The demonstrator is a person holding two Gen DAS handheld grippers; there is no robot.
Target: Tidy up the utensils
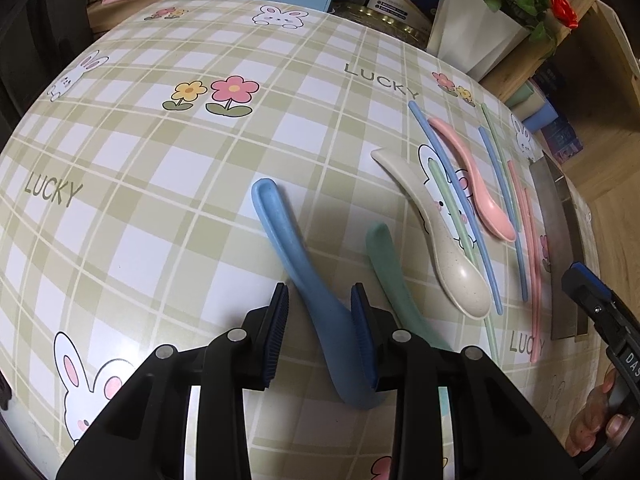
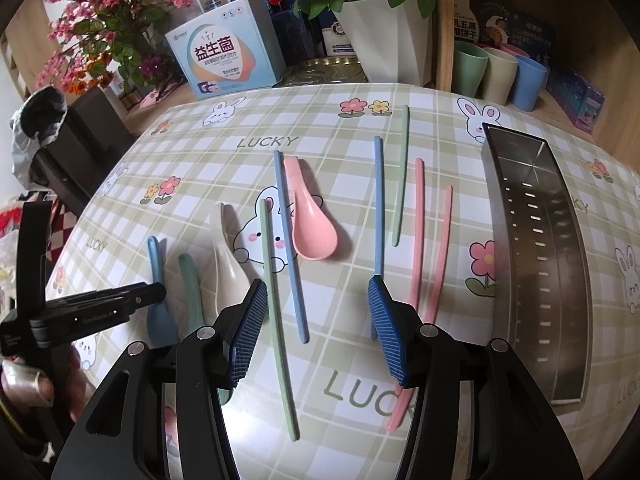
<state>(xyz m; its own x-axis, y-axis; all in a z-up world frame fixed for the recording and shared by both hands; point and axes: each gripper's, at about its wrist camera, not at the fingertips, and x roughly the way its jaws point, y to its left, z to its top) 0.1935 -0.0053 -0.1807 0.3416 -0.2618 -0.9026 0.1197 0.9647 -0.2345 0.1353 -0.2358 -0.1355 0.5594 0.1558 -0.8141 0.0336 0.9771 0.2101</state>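
Observation:
Spoons and chopsticks lie on the plaid tablecloth. My left gripper [image 1: 320, 320] is open, its jaws on either side of the bowl of the blue spoon [image 1: 296, 264], with the right pad touching it. A green spoon [image 1: 390, 276], a cream spoon [image 1: 440, 236] and a pink spoon [image 2: 308, 216] lie to the right. Blue chopsticks [image 2: 290, 248], green chopsticks [image 2: 276, 320] and pink chopsticks [image 2: 430, 276] lie among them. My right gripper [image 2: 318, 320] is open and empty, low over the chopsticks. A steel utensil tray [image 2: 536, 240] stands at the right.
A white plant pot [image 2: 392, 40], a blue-white box [image 2: 224, 56], a gold tin and several cups [image 2: 500, 76] stand along the table's back edge. A dark chair [image 2: 80, 140] is off the table's left side.

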